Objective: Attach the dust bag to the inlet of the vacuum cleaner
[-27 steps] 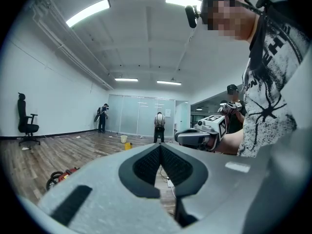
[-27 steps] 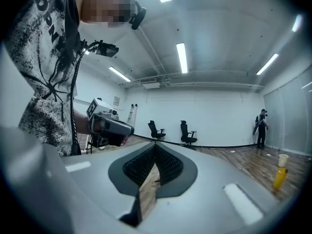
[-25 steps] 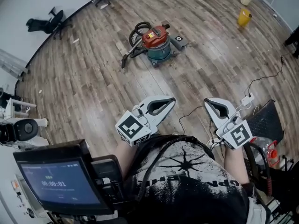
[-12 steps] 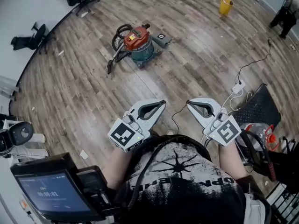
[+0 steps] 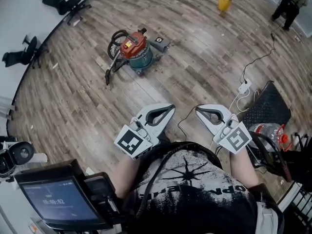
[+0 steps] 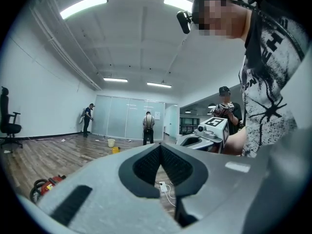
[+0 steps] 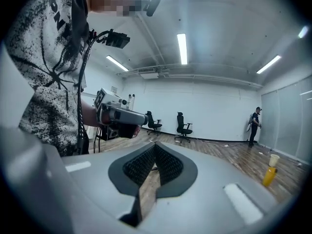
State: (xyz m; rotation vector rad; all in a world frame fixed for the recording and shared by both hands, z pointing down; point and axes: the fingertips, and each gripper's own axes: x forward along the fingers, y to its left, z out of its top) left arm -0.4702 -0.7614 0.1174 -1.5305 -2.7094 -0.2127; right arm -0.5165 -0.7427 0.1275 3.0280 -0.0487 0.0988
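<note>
— What is closest to you?

— My two tools. The left gripper (image 5: 171, 107) is held level before my body, its jaws pressed fully together with nothing between them. The right gripper (image 5: 198, 109) is the same: jaws together, holding nothing (its own view shows only floor boards past the pads). The two tips are near each other but do not touch.

— And around them?

— At 7 o'clock, low at my side, there is a small screen (image 5: 58, 201). At 2 o'clock a white power strip (image 5: 243, 87) lies on the wooden floor (image 5: 73, 106) with its cable.

— Where is the vacuum cleaner?

— The vacuum cleaner (image 5: 134, 50) stands upright on the floor at 11 o'clock, well apart from both grippers. It has a red top and a green drum, and its black hose (image 5: 115, 37) is coiled at its 9 o'clock side. A flat grey piece (image 5: 159, 43) with a dark ring lies just beside it, at its 2 o'clock. I cannot tell if this is the dust bag.

— And farther?

— A yellow container (image 5: 224, 1) at 1 o'clock, and black office chairs (image 5: 63, 1) at 10 o'clock, near the white wall.
</note>
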